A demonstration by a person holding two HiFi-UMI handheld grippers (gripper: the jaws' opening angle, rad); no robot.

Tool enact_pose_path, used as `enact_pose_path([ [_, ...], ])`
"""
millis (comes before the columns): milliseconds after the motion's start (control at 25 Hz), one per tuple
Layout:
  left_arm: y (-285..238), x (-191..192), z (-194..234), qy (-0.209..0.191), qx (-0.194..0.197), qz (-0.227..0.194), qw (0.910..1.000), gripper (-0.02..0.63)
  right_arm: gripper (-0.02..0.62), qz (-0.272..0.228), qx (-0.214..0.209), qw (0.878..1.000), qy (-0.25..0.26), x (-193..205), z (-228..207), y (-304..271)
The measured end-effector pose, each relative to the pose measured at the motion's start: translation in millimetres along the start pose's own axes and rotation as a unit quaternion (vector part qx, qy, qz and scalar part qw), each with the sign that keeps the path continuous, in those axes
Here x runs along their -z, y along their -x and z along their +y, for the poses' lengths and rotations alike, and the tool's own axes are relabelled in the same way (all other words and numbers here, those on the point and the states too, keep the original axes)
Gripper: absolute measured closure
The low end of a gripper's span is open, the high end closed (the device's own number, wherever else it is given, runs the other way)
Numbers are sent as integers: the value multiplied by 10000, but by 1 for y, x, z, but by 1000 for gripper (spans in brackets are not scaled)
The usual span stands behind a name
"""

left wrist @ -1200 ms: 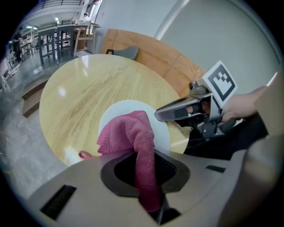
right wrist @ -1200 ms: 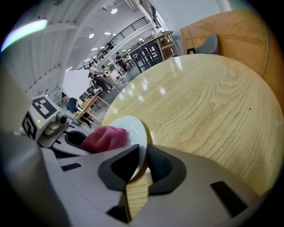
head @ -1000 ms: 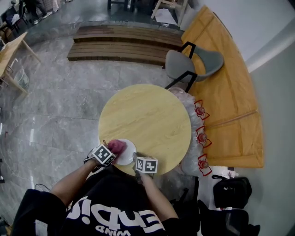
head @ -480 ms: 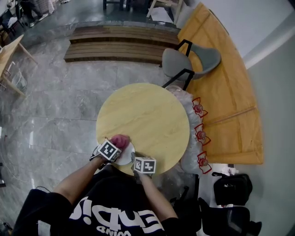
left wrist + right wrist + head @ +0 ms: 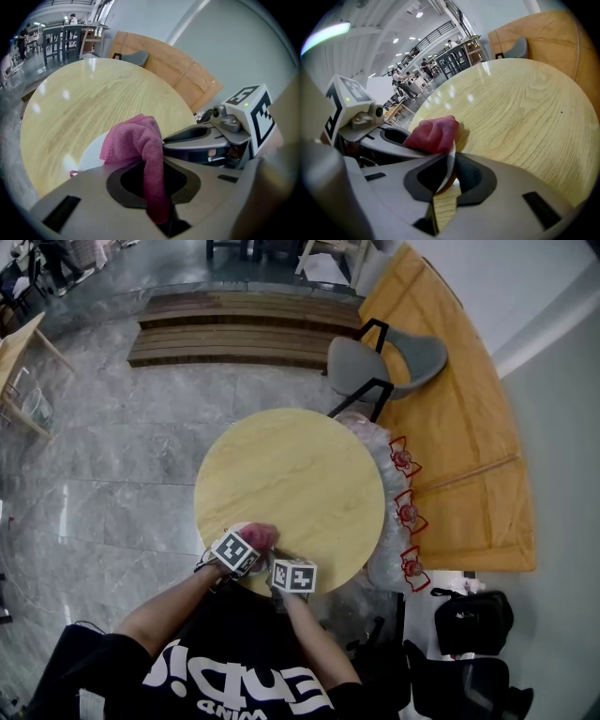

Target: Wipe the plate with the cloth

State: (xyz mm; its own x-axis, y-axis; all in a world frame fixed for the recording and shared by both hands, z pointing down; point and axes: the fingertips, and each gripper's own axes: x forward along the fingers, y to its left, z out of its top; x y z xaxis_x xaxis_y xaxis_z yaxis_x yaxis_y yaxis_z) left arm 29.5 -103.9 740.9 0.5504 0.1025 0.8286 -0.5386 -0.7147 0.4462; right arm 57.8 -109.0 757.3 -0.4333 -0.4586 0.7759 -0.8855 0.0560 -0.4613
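The left hand-held gripper has its jaws shut on a pink cloth. A fold of it hangs pinched between the pads, and the rest is bunched ahead of the tips over a white plate. Just beside it, the right hand-held gripper has its jaws nearly together on the thin rim of the plate, which stands edge-on between the pads.

In the head view, the left hand-held gripper and the right hand-held gripper sit side by side, their marker cubes almost touching. Both slant downward. The person's forearms reach forward from a black shirt and converge toward them. The cloth shows just past the left cube, and most of the plate is hidden there.

All this lies at the near edge of the round wooden desk. The far and middle parts of its top are bare, so there is open surface ahead and to the right. A clear plastic bundle with red ribbons presses against the desk's right edge. A grey chair stands at the far side. Grey stone floor lies open on the left, and a black bag sits on the floor at the lower right.
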Motion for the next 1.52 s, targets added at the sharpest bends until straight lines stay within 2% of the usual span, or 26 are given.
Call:
enact_pose_path([
  [160, -3, 9, -4, 424, 96, 2, 9991, 543, 528, -37, 14, 10000, -78, 0, -1, 0],
  [360, -3, 20, -14, 521, 251, 62, 9983, 543, 528, -80, 60, 9999, -81, -1, -2, 0],
  [840, 5, 53, -22, 275, 497, 345, 9978, 543, 528, -71, 61, 10000, -25, -1, -1, 0],
  [1160, 21, 71, -7, 336, 435, 454, 9975, 543, 528, -42, 40, 10000, -4, -1, -1, 0],
  [1520, 35, 67, 21, 326, 162, 282, 9989, 543, 528, -16, -3, 10000, 30, -1, -1, 0],
])
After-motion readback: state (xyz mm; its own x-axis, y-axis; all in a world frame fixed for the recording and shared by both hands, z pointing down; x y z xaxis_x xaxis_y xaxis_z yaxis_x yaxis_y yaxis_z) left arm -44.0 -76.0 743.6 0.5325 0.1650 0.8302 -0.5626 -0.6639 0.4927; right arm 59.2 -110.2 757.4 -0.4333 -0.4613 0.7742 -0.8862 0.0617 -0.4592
